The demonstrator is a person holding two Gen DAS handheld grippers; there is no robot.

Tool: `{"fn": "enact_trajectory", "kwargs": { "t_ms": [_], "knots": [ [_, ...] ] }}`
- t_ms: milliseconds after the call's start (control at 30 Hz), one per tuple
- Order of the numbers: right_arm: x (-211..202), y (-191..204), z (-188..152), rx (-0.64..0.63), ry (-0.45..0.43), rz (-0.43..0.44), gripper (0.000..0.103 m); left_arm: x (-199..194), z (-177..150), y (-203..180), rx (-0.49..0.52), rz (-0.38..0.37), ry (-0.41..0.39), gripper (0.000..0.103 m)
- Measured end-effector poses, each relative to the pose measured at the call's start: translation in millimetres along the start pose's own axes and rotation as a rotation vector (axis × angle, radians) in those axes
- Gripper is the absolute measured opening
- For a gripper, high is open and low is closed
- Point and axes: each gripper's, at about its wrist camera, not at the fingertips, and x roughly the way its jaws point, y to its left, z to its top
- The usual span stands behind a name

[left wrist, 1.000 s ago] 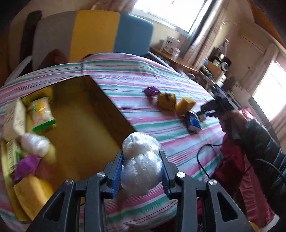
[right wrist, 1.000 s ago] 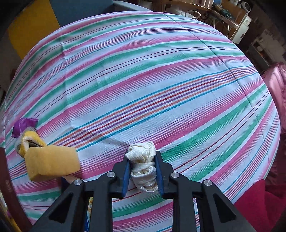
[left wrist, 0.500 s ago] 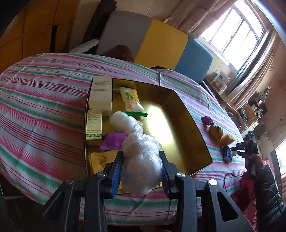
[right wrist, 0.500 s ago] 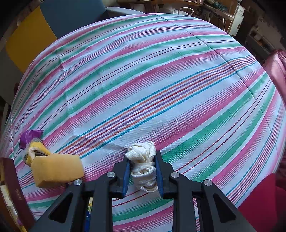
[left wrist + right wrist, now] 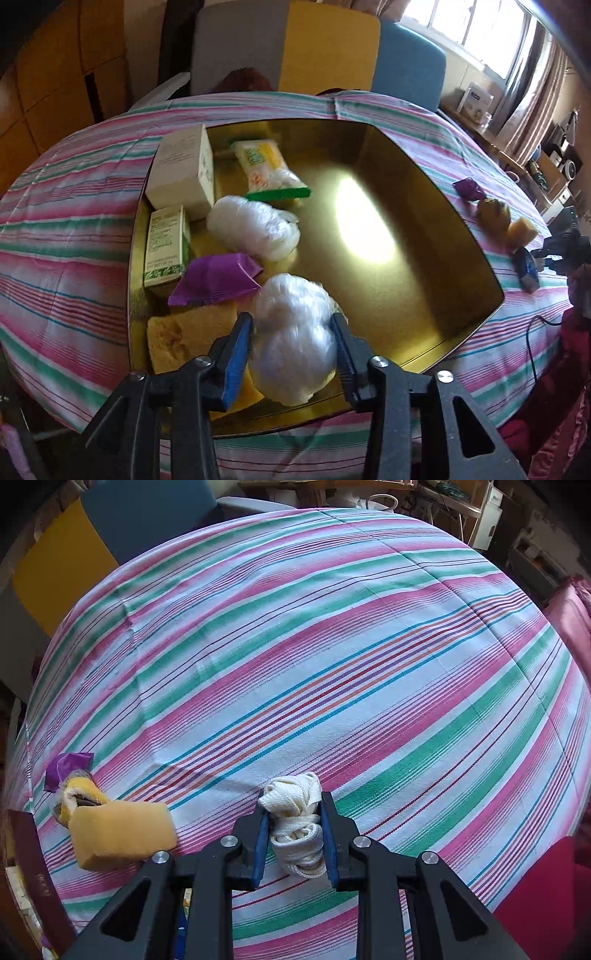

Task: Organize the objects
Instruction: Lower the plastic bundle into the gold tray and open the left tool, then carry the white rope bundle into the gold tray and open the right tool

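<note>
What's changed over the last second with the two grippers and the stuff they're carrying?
The left gripper carried its plastic-wrapped white bundle from over the striped tablecloth to above the near end of the gold tray. Its jaws have just been opening, and a gap now shows beside the bundle between them. The right gripper kept its clamp on the white cord bundle and barely shifted. The yellow sponge stayed put.

No print can be read. The small green-and-white box (image 5: 166,246) and the snack packet (image 5: 266,168), both beyond the left claw (image 5: 291,345), carry lettering too blurred to make out.
</note>
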Motion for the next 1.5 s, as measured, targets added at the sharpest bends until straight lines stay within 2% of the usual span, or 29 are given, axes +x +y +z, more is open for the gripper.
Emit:
{"fn": "enact_trajectory", "kwargs": {
  "t_ms": [100, 233, 500, 633, 800, 833, 933, 1133, 1333, 1500],
  "knots": [
    [0.7, -1.0, 1.0, -0.007, -0.002, -0.004, 0.025, -2.4, -5.0, 2.8, 0.002, -0.028, 0.010, 0.047],
    [1.0, -4.1, 2.5, 0.002, -0.006, -0.002, 0.025, -11.9, -9.0, 3.4, -0.008, -0.032, -0.016, 0.047],
    [-3.7, -6.5, 5.5, 0.024, -0.035, -0.007, 0.025, -45.9, 0.0, -5.4, 0.030, 0.047, -0.147, 0.048],
    [-17.3, -13.6, 10.6, 0.067, -0.115, 0.011, 0.025, -52.7, 3.0, -10.3, 0.039, 0.065, -0.178, 0.048],
    [-44.7, -16.8, 8.0, 0.095, -0.257, 0.086, 0.025, -52.7, 2.4, -9.5, 0.040, 0.062, -0.173, 0.048],
    [-48.5, -9.9, 8.1, 0.096, -0.268, 0.101, 0.025, -52.3, 1.7, -9.9, 0.041, 0.061, -0.174, 0.048],
    [-70.3, 43.5, -10.7, 0.071, -0.286, 0.144, 0.025, -52.7, 0.2, -8.3, 0.041, 0.059, -0.176, 0.048],
    [-86.6, 103.3, -25.2, -0.074, -0.297, 0.196, 0.025, -54.1, -2.8, -4.9, 0.030, 0.044, -0.182, 0.048],
    [-115.3, 182.1, -55.6, -0.278, -0.312, 0.292, 0.025, -56.7, -4.2, -0.4, 0.016, 0.038, -0.189, 0.048],
    [-126.9, 260.7, -99.3, -0.478, -0.268, 0.401, 0.025, -55.3, -8.1, 4.5, 0.005, 0.032, -0.182, 0.048]
  ]
}}
